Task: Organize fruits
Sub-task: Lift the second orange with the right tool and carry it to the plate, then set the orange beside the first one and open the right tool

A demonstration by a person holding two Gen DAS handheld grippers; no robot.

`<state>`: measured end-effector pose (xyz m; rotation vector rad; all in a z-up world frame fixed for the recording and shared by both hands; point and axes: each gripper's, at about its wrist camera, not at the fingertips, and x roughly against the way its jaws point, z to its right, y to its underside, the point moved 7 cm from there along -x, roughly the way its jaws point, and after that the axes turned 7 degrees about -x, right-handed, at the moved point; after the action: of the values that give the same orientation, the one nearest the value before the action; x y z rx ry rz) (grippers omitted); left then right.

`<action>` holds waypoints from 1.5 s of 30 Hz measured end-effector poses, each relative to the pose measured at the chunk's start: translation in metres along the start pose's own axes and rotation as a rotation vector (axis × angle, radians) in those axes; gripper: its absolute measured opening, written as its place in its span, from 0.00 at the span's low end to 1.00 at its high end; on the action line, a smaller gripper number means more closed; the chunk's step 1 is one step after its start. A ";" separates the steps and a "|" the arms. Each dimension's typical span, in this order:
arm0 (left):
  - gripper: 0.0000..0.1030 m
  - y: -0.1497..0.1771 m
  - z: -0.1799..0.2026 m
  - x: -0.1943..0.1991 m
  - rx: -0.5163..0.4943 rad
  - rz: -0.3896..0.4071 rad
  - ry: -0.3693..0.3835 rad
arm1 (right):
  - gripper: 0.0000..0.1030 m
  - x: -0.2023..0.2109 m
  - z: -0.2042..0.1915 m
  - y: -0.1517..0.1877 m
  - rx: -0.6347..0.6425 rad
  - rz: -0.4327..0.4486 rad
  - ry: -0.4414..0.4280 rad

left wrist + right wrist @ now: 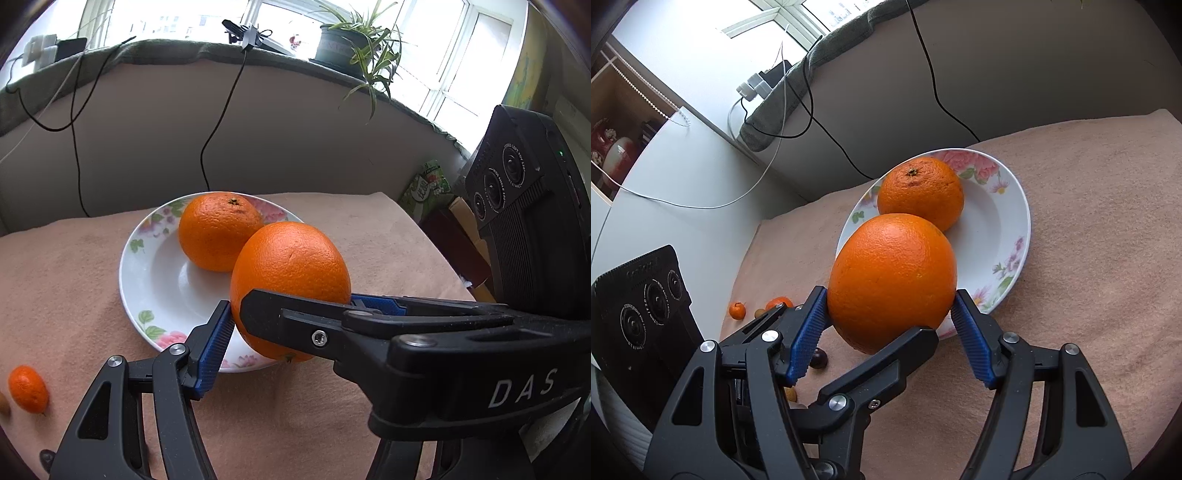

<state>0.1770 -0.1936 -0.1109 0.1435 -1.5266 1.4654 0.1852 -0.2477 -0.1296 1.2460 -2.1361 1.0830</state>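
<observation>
A large orange (291, 266) (892, 273) hangs just above the near rim of a white flowered plate (155, 280) (1008, 229). Both grippers clamp it from crossed sides. My left gripper (291, 332) presses one blue pad against the orange's left; its other finger is hidden behind the right gripper's black finger (295, 321). My right gripper (890, 325) has a blue pad on each flank of the fruit, and the left gripper's finger (886, 365) crosses underneath. A second orange (218, 230) (919, 192) rests in the plate.
A beige cloth (369, 229) covers the table. A kumquat (27, 387), another small orange fruit (737, 310) and a dark grape (818, 359) lie loose at the left. Black cables (218, 122) hang down the wall behind. A snack bag (424, 188) stands off the right edge.
</observation>
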 end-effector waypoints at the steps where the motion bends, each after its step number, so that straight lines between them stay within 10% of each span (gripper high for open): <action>1: 0.61 -0.001 0.001 -0.001 -0.001 -0.001 0.000 | 0.69 0.000 0.001 -0.001 0.000 0.001 0.000; 45: 0.71 -0.002 -0.046 0.081 0.017 0.138 -0.213 | 0.82 0.045 -0.031 -0.001 0.112 0.185 0.076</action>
<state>0.1617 -0.1147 -0.0634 0.2136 -1.7235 1.6135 0.1630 -0.2467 -0.0802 1.0527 -2.1923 1.3224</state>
